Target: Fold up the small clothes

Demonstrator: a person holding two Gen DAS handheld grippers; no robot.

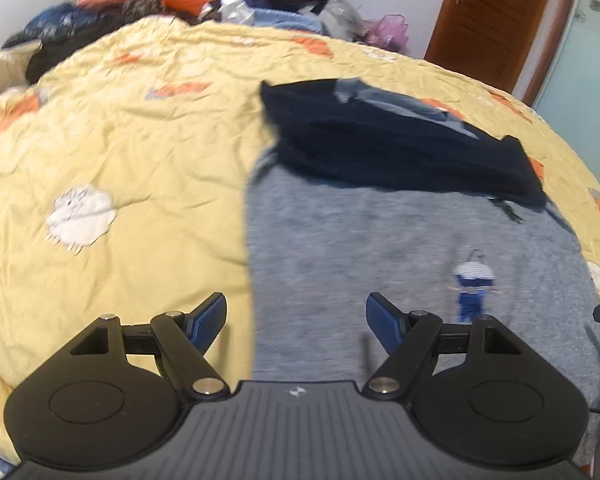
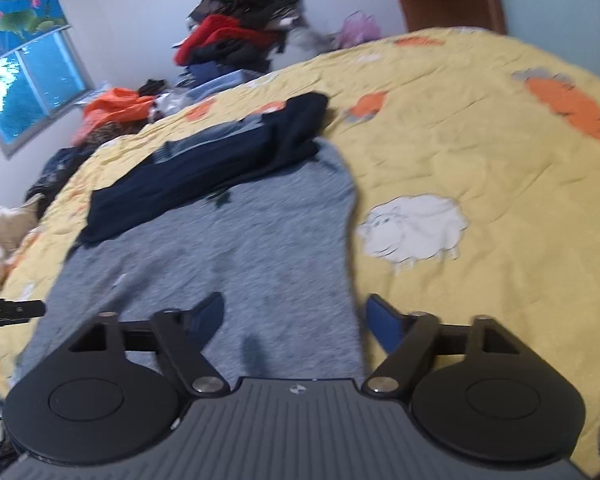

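The left gripper hovers over the bed with its blue-padded fingers spread wide and nothing between them. To its left lies the yellow bedspread with a white sheep patch. The left edge of the grey garment runs forward from between the fingers, so the cloth lies flat ahead and to the right, with a small figure print ahead of the right finger. Farther ahead, a dark navy garment lies across the grey one's far end, touching it.

The right gripper is also spread apart and holds nothing. The grey garment spreads ahead and to its left, its right edge running forward just inside the right finger. The navy garment overlaps its far end. To the right lie another sheep patch and an orange carrot patch on the bedspread. Far ahead, a pile of clothes rises beyond the bed.
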